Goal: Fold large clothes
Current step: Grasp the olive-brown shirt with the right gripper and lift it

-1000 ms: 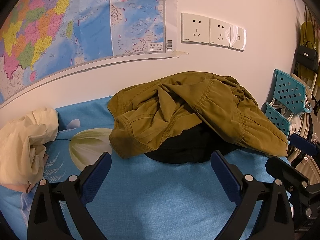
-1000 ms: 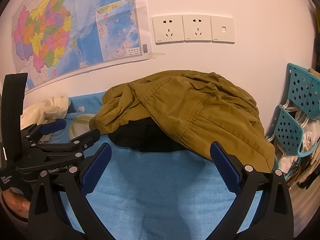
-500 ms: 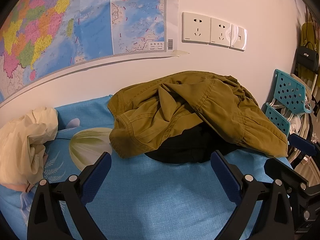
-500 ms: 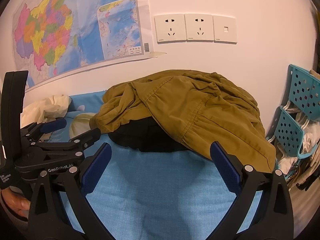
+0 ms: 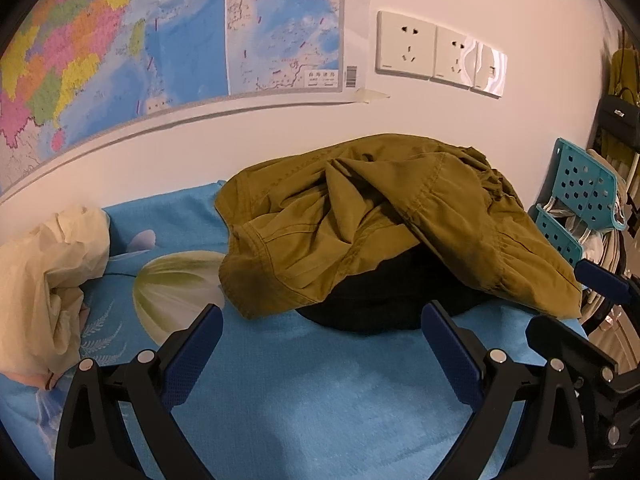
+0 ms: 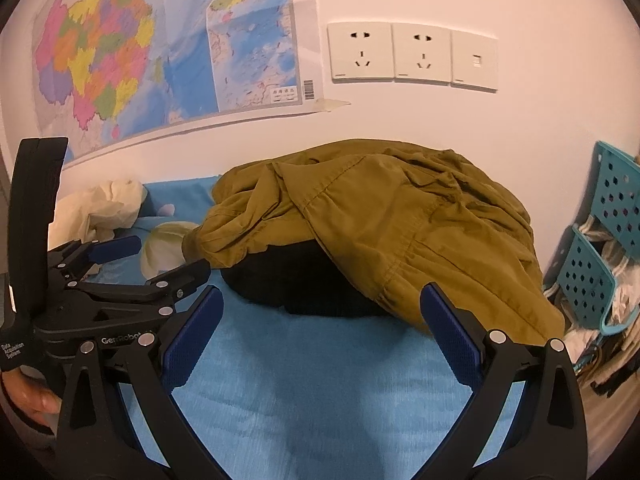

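In the right wrist view, the left tool [image 6: 154,258] carries white lettering on its black body: "GenRobot" along the frame, partly covered by a finger of the right tool, and "Data Acquisition System" on its handle end. The wall map [image 6: 168,48] bears a barcode and a small legend box whose characters are too small to read

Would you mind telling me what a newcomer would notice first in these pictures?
A crumpled olive-brown garment heaped over a black garment on the blue bedsheet, just ahead of both open grippers. Behind it, a colourful map hangs on the wall, left of the white sockets.
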`<state>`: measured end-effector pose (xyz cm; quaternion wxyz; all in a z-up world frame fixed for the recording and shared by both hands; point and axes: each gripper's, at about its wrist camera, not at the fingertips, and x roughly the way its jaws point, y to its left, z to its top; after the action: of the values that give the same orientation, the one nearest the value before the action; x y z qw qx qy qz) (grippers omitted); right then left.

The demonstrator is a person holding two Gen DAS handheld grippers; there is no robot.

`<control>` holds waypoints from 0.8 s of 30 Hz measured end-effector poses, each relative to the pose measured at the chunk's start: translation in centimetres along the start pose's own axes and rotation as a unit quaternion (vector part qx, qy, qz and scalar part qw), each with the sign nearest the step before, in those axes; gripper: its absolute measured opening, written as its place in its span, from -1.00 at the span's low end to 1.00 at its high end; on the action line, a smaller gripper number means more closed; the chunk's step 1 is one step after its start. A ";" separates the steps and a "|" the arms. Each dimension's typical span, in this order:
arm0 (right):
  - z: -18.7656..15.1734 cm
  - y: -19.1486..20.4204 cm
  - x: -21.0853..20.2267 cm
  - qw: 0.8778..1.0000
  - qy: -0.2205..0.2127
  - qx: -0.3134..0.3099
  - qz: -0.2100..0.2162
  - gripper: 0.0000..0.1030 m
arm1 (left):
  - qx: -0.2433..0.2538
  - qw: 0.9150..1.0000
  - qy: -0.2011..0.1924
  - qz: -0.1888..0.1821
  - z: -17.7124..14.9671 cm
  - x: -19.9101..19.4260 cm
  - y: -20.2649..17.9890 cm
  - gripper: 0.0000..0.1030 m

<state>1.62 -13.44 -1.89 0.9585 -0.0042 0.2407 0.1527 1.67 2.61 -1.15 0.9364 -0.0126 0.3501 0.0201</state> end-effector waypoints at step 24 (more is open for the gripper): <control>8.1 3.5 16.5 0.957 0.087 -0.268 -0.071 -0.66 | -0.060 0.995 0.038 0.062 1.8 5.3 9.3 0.87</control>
<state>18.12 -4.70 -2.12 0.9058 -0.2918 0.2727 0.1418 6.39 12.14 -3.34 0.9167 -0.0481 0.3841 0.0992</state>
